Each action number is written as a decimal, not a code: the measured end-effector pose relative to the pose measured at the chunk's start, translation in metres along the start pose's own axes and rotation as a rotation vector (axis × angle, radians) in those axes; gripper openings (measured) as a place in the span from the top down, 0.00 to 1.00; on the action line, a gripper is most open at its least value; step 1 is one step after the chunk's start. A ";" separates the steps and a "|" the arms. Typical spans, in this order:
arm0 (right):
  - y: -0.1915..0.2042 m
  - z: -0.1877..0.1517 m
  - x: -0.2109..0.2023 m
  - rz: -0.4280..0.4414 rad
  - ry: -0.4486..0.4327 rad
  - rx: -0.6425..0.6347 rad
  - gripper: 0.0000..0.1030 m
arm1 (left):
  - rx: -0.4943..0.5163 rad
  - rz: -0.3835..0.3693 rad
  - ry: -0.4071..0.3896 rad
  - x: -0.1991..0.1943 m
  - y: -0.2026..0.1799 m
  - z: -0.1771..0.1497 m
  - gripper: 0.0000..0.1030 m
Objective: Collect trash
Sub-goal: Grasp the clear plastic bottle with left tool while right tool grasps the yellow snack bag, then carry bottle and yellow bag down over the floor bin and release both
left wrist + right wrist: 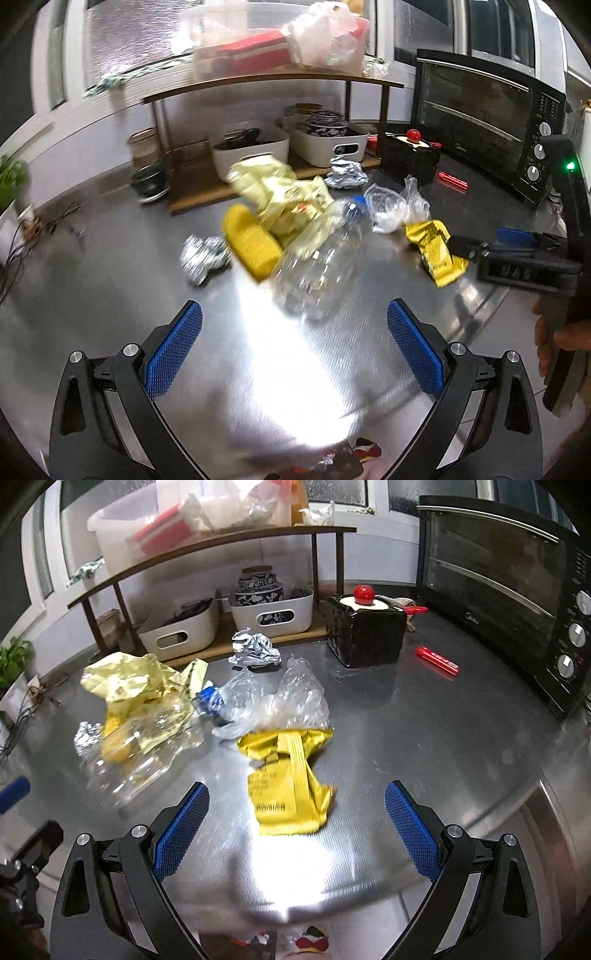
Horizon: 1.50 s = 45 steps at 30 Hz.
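Note:
Trash lies scattered on a steel counter [122, 295]. A clear plastic bottle [317, 258] with a blue cap lies just ahead of my open left gripper [294, 345], apart from its fingers. Behind the bottle are a pale yellow crumpled bag [284, 192], a yellow block [251, 245] and a foil ball [201, 256]. In the right wrist view a yellow wrapper [291, 775] lies between and just ahead of the fingers of my open right gripper [297, 825]. A clear plastic bag [284, 701], the bottle [147, 746] and a crumpled foil wad [255, 650] lie beyond it.
A wooden shelf [207, 546] with white bins [273, 614] stands at the back. A black toaster oven [517, 602] fills the right side. A black box [365, 635] with a red knob and a red flat item [437, 661] sit near it. More wrappers lie below the counter's front edge [310, 941].

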State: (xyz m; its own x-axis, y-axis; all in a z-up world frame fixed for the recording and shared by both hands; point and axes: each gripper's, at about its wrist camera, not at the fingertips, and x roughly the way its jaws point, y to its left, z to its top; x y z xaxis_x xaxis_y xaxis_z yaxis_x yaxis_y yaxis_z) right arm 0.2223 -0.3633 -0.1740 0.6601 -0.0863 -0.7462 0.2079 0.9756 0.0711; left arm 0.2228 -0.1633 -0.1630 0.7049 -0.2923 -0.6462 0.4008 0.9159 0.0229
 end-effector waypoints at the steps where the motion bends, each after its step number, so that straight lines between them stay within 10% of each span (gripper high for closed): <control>1: -0.001 0.002 0.005 0.005 0.008 0.001 0.09 | 0.004 -0.016 0.008 0.007 -0.001 0.006 0.08; 16: -0.010 0.018 0.063 0.033 0.099 0.001 0.27 | 0.130 -0.050 0.071 0.081 -0.029 0.034 0.18; 28: -0.013 0.017 0.068 0.070 0.103 0.002 0.67 | 0.148 -0.099 0.117 0.108 -0.043 0.031 0.41; 45: 0.015 -0.012 -0.008 0.135 0.067 -0.037 0.73 | 0.103 -0.017 0.063 0.010 -0.030 -0.003 0.43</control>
State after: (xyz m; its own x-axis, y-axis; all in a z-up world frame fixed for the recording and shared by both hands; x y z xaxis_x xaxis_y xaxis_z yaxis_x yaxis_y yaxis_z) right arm 0.2113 -0.3454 -0.1749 0.6301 0.0592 -0.7743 0.0929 0.9842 0.1509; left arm 0.2161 -0.1927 -0.1727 0.6609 -0.2864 -0.6937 0.4723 0.8770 0.0879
